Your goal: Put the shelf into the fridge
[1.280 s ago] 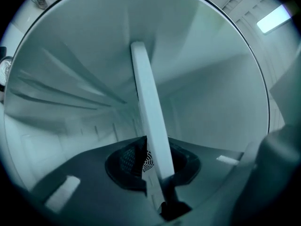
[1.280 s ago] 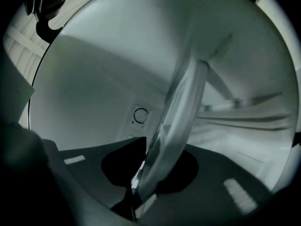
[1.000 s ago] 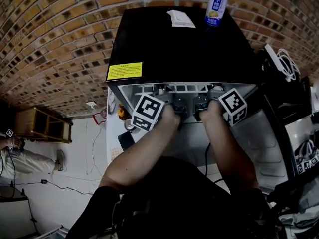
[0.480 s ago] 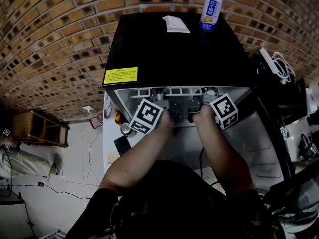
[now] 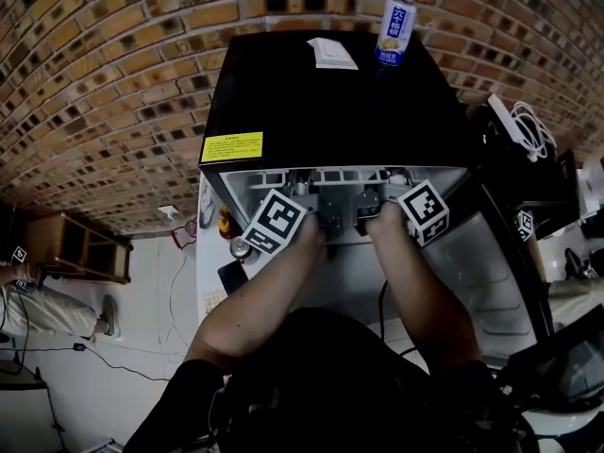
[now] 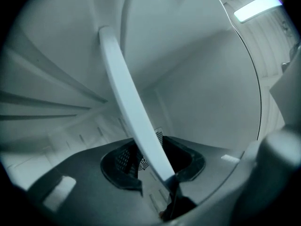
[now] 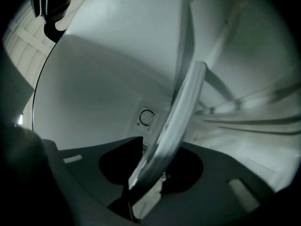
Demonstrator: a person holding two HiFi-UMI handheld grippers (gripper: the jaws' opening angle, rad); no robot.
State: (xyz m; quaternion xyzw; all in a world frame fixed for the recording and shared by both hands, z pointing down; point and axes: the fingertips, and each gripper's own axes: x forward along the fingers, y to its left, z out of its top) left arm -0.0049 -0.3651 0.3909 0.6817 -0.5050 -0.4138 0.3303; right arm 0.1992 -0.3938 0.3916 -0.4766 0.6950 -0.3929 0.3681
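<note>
Your left gripper is letting go: its jaws are opening, with the front edge of the flat shelf with a white plastic rim still running between them, and the pads no longer look pressed on it. Your right gripper is doing the same, its jaws spreading around the same rim further to the right. The shelf lies inside the small black-topped fridge with a white interior. It spans the cavity, and its left end reaches the ribbed left wall. In the head view both grippers are side by side at the near, open front of the fridge, just under its top edge, with your forearms reaching in. A round control dial on a white plate sits on the far inner wall beyond the right jaws. On the fridge top, a tall blue-and-white drink can stands at the far right, a white card lies just left of it, and a yellow rectangular label is at the near left corner.
</note>
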